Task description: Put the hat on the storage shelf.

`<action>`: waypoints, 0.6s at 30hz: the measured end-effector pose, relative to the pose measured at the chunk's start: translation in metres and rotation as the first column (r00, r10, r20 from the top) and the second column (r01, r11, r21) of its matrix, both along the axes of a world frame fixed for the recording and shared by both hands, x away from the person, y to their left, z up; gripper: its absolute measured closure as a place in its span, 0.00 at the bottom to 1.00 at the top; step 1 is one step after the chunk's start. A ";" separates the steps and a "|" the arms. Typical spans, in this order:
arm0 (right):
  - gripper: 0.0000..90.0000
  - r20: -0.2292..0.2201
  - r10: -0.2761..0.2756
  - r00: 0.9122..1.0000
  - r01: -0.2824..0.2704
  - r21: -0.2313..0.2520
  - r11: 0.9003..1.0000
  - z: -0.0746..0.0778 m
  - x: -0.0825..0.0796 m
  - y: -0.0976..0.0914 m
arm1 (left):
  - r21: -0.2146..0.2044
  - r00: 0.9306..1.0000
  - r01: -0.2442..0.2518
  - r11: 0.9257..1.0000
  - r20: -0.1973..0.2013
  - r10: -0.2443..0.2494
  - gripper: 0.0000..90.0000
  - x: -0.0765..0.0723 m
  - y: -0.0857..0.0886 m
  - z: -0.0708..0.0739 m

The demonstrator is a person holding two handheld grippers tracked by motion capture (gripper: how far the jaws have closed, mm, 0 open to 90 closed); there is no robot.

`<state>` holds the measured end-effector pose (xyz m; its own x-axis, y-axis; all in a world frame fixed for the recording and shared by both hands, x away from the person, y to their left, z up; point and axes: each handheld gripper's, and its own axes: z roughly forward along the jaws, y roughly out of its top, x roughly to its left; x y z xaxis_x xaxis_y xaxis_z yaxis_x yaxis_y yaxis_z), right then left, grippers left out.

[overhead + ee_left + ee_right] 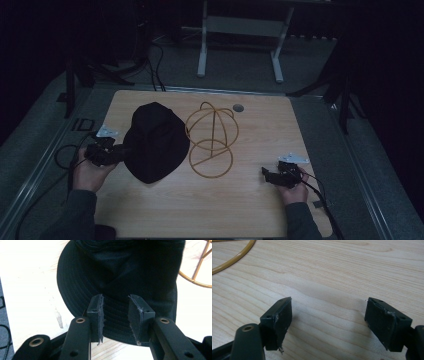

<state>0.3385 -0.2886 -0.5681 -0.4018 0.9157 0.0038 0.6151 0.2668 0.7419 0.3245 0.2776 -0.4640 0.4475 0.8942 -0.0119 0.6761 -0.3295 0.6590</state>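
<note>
Two grippers: the left gripper (115, 320) straddles the black hat's (155, 142) brim, jaws half-open, near the worktop's (250, 200) left edge; the right gripper (328, 325) gapes wide, holding nothing.

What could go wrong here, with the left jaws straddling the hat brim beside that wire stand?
1. The left gripper has its jaws apart over the brim of the black hat; closing may pinch only the soft edge, which could slip free.
2. The hat lies against the gold wire stand; lifting it may drag or tip the stand.
3. The right gripper sits open, away from the stand, not steadying it.
</note>
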 end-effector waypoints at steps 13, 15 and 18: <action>0.24 0.000 0.002 1.000 -0.002 0.000 1.000 0.000 0.000 0.000 | 0.062 0.999 0.035 0.997 -0.027 -0.033 0.72 0.005 -0.006 0.006; 0.24 0.000 0.002 1.000 -0.002 0.000 1.000 0.000 0.000 0.000 | 0.083 0.999 0.046 0.996 -0.033 -0.043 0.72 0.005 -0.007 0.007; 0.24 0.000 0.003 1.000 -0.003 0.000 1.000 0.000 0.000 0.000 | 0.085 0.998 0.059 0.995 -0.042 -0.056 0.72 0.006 -0.006 0.009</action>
<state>0.3386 -0.2887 -0.5681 -0.4042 0.9147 0.0037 0.6147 0.2687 0.7416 0.3302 0.2717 -0.4545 0.4988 0.8656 0.0451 0.6795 -0.4228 0.5996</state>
